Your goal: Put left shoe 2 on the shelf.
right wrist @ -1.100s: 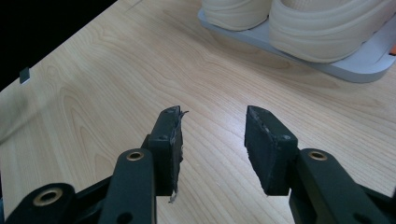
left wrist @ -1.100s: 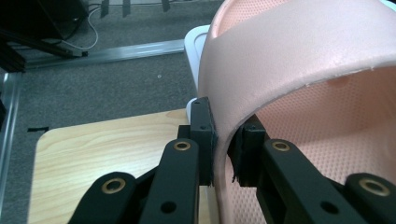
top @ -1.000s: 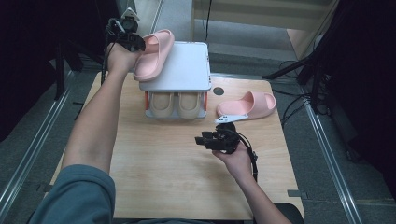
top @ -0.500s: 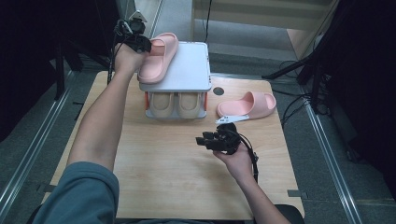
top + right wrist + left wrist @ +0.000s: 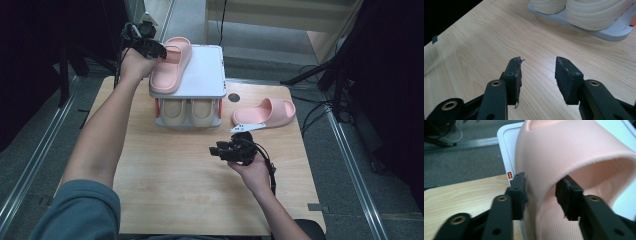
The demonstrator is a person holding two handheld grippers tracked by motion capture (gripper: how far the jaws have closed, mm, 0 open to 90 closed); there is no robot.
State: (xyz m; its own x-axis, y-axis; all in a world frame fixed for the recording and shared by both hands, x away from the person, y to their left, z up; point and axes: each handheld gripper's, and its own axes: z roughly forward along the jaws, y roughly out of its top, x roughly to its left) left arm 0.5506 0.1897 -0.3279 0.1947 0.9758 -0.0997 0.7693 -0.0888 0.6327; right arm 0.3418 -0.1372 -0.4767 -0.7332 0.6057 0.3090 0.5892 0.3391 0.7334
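Pink slipper released onto the top of the shoe rack.

The left gripper (image 5: 156,49) has just been opening; its fingers (image 5: 518,192) straddle the strap of the pink slipper (image 5: 171,64), apparently no longer pressed on it, though contact is hard to judge. The slipper is laid on the rack top (image 5: 207,70), overhanging the left edge, so it could be dragged off on withdrawal. The right gripper (image 5: 220,150) is held open above the surface (image 5: 165,175).

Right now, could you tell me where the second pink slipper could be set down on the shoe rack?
The rack top is bare right of the pink slipper lying there. The lower shelf is crowded: two beige shoes fill it. The second slipper lies on the table beside the rack.
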